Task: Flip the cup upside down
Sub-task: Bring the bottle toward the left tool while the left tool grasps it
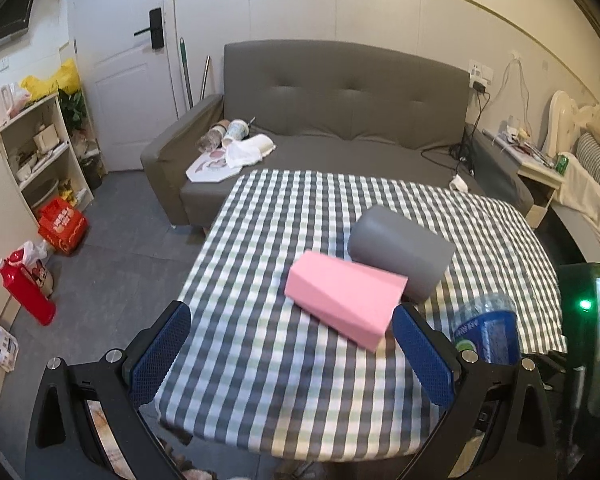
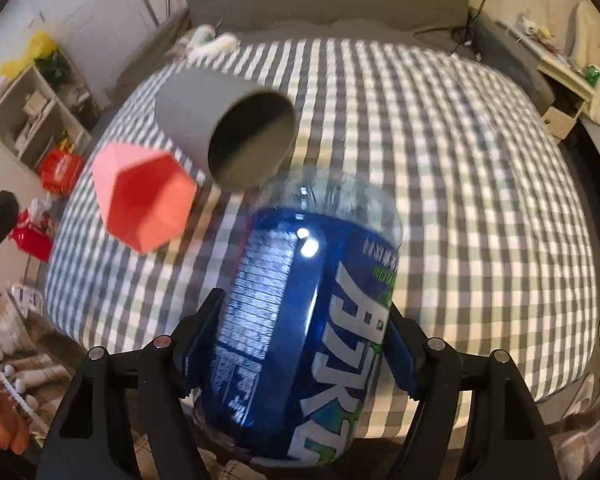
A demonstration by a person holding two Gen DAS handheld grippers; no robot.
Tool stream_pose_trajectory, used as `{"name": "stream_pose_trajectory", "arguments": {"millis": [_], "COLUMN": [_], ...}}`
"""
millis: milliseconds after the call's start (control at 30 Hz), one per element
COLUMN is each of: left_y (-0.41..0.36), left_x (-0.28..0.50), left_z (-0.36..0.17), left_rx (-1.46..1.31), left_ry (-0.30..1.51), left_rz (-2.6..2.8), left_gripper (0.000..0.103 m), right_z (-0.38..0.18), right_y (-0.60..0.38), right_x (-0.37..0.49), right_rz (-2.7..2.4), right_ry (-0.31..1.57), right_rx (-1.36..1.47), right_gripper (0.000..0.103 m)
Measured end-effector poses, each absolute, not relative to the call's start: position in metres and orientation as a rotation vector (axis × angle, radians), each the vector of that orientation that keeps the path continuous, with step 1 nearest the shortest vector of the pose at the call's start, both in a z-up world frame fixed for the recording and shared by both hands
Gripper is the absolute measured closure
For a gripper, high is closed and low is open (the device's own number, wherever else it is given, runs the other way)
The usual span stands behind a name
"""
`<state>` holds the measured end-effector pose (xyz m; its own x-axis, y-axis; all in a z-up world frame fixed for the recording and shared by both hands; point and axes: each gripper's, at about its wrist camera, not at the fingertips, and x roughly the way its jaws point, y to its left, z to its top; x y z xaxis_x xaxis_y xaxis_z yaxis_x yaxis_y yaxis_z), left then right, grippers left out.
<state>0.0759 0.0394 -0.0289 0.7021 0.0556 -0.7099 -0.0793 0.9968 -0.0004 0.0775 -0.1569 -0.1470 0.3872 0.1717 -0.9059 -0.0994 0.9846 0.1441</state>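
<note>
The right tongs (image 2: 300, 344) are clamping a clear plastic bottle with a blue label (image 2: 300, 328), one black finger pressing each side of the label. The bottle is filling the space between the fingers and is pointing away from the camera, out over the worktop (image 2: 460, 200), which is covered in a grey, white and pale green checked cloth. The printing on the label is reading upside down in this view.

Just beyond the far end of the bottle, slightly to the left, a grey cup (image 2: 224, 128) is lying on its side on the cloth. Its round open mouth is facing back toward the right tongs, showing the dark inside. To the left of the grey cup and nearly touching it, a pink faceted cup (image 2: 144, 196) is also lying on its side, its angular mouth turned toward the same tongs.

The left tongs (image 1: 292, 356) are standing wide apart and gripping nothing, their blue-padded fingers (image 1: 160, 352) hovering over the near edge of the worktop (image 1: 260, 380). The pink faceted cup (image 1: 344, 296) is lying just ahead of them, closer to the right finger, with the grey cup (image 1: 400, 252) directly behind it and apparently touching it. Neither cup is between the fingers. The bottle (image 1: 486, 328) is showing just outside the right finger.

Past the worktop a grey sofa (image 1: 340, 108) is standing against the wall.
</note>
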Motion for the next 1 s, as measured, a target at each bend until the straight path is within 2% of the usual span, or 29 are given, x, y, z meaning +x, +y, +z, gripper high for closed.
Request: {"name": "stream_pose_trajectory", "arguments": {"millis": [67, 200, 533, 1000], "left_y": [0.040, 0.041, 0.010, -0.103], "left_x": [0.072, 0.068, 0.075, 0.105], "left_z": [-0.030, -0.028, -0.021, -0.046], "left_rx": [-0.036, -0.038, -0.047, 0.061], "left_ry": [0.796, 0.801, 0.851, 1.057], "left_rz": [0.079, 0.089, 0.044, -0.119], "left_gripper": [0.000, 0.000, 0.000, 0.000], "right_z": [-0.150, -0.130, -0.069, -0.066], "right_y": [-0.157, -0.167, -0.231, -0.312], "right_x": [0.076, 0.060, 0.015, 0.025], "right_rz": [0.181, 0.215, 0.165, 0.046], "right_ry": [1.174, 1.068, 0.860, 0.904], "right_rx": [0.072, 0.117, 0.091, 0.119], "right_gripper": [0.020, 0.013, 0.011, 0.011]}}
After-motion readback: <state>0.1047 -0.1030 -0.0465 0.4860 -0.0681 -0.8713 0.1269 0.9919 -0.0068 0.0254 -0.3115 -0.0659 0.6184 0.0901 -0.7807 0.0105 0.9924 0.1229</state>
